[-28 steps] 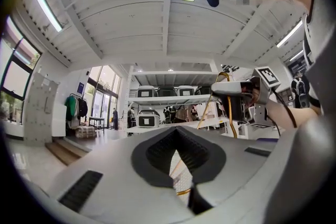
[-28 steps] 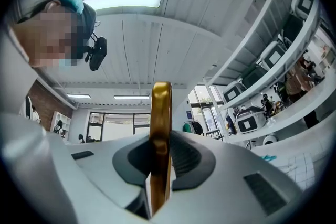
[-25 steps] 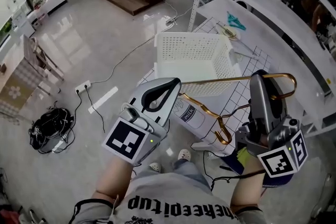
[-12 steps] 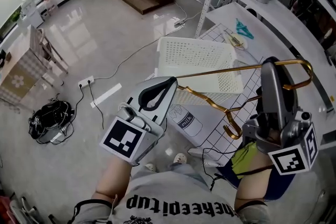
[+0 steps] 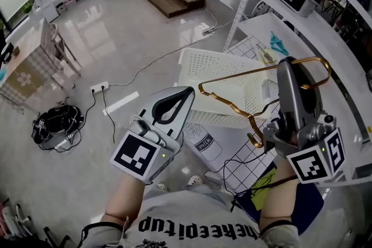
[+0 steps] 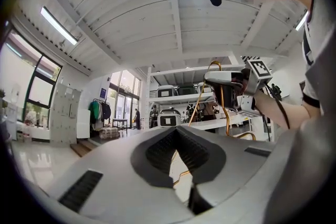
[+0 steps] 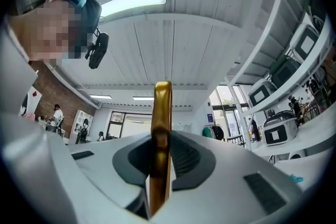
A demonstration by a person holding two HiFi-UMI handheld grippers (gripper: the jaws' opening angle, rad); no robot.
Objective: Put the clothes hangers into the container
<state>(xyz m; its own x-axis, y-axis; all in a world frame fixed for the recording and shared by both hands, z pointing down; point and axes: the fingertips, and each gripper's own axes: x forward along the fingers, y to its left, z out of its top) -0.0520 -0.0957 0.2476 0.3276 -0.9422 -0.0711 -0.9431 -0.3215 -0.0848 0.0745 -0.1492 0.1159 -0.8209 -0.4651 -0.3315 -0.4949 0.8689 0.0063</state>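
Head view: the right tool [image 5: 289, 68] is clamped on the thin gold wire hanger [image 5: 238, 76], centre-right of frame, over the white perforated plastic container [image 5: 214, 64]. The left tool [image 5: 188, 92] has its pads together and is empty.

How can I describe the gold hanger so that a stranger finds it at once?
Find the white shelving unit, then the white perforated basket beside it. Held near that basket, clamped in the right gripper, is the gold hanger. It alone is thin, shiny gold wire; its neighbours are white.
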